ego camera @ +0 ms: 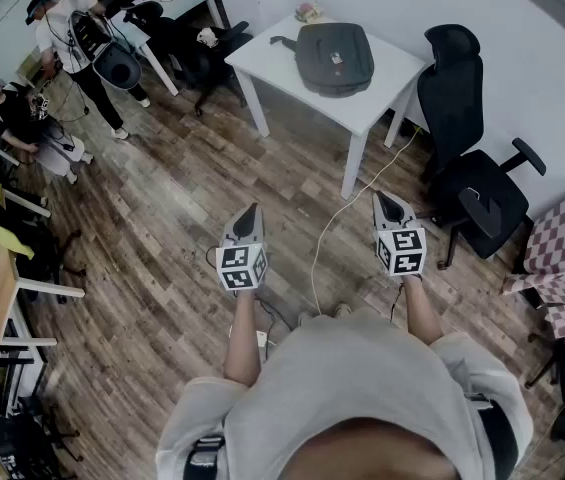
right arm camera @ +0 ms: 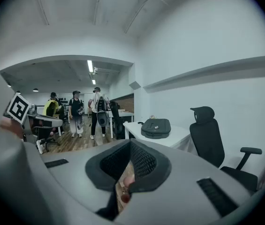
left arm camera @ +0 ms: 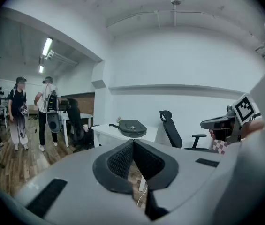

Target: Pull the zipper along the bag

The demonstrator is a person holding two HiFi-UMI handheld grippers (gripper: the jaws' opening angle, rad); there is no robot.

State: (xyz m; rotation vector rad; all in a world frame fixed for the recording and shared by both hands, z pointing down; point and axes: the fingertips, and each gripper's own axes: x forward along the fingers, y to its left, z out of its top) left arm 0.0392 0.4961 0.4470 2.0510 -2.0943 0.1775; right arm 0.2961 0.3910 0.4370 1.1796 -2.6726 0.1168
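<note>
My left gripper [left arm camera: 133,142] has its jaws clenched together, the ribbed pads meeting in a tight seam with nothing between them. The right gripper [right arm camera: 130,142] is the same, pads pressed together and holding nothing. Through the small gaps below each seam I see only wooden floor [ego camera: 162,228].

From the head view, both grippers hang in the air side by side over the floor, tips pointing to 12 o'clock. The left one is at about 9 o'clock of the right, and they are well apart. Neither touches anything.

The bag [ego camera: 334,58] is dark and flat. It lies at 12 o'clock from the grippers on a white table [ego camera: 262,60], well away from both tips. It sits near the table's far edge with its strap trailing toward 9 o'clock. I cannot make out its zipper from here.

A pale cable [ego camera: 340,216] runs across the floor between the grippers and up toward the table. A black office chair [ego camera: 467,153] stands at 2 o'clock, just beside the table. A checkered cloth [ego camera: 560,253] shows at 3 o'clock at the frame edge. Several people [ego camera: 80,38] stand at 10 o'clock near other desks.
</note>
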